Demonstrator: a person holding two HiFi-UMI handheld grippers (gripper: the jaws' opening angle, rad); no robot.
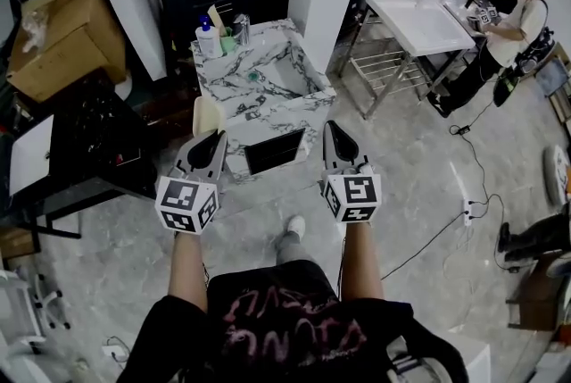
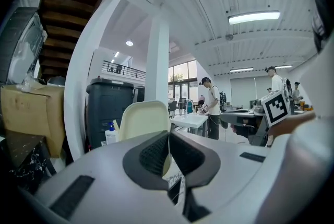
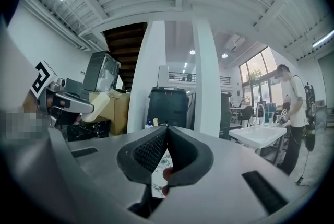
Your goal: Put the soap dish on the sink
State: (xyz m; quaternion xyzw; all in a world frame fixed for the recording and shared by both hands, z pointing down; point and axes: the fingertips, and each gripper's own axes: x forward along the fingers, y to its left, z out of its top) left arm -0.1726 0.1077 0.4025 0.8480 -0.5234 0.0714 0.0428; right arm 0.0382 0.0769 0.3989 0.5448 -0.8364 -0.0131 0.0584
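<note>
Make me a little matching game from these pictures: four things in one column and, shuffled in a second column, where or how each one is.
Things
1. soap dish
2. pump bottle
3. right hand-held gripper
4. cardboard box

Place or state
a. standing at the back corner of the marble sink
b. jaws together, nothing between them
c. off to the left of the sink, not on it
d. clamped in the left hand-held gripper

Pairs: 1-d, 2-a, 3-b, 4-c
</note>
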